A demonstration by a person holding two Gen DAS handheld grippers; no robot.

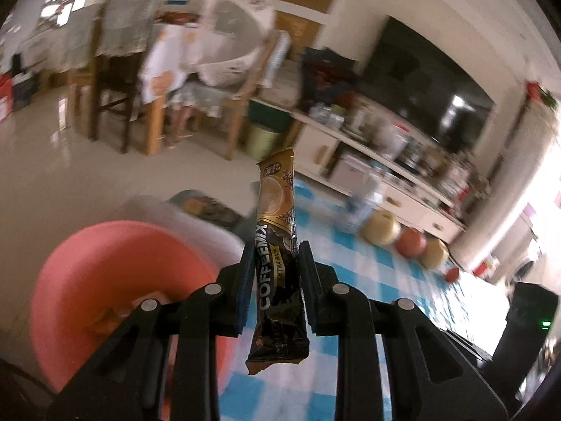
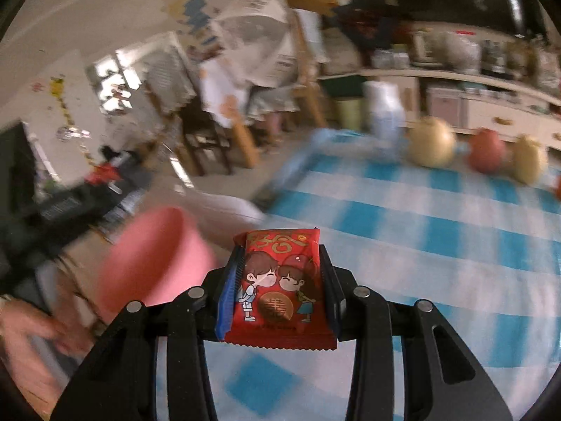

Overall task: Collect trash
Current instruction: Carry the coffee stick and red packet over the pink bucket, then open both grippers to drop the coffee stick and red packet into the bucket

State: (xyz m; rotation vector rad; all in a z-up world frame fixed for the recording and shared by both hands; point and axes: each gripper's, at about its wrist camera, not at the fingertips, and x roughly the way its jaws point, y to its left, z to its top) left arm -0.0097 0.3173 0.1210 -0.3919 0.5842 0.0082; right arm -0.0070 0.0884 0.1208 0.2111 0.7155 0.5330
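In the left wrist view my left gripper (image 1: 275,249) is shut on a long gold-and-black coffee-mix sachet (image 1: 277,245), which stands upright between the pads. A round pink bin (image 1: 87,280) sits low at the left, beside the table's edge. In the right wrist view my right gripper (image 2: 278,256) is shut on a flat red snack packet (image 2: 280,280) printed with two cartoon children. The pink bin (image 2: 154,259) lies blurred just left of that gripper. Both grippers hang above the blue-and-white checked tablecloth (image 2: 438,245).
Several round fruits (image 2: 487,152) and a blurred plastic bottle (image 2: 384,115) stand at the table's far edge. A person's hand (image 2: 28,326) shows at the lower left. Wooden chairs (image 1: 115,80), a draped table and a long white cabinet (image 1: 385,175) fill the room behind. A black box (image 1: 529,315) stands at the right.
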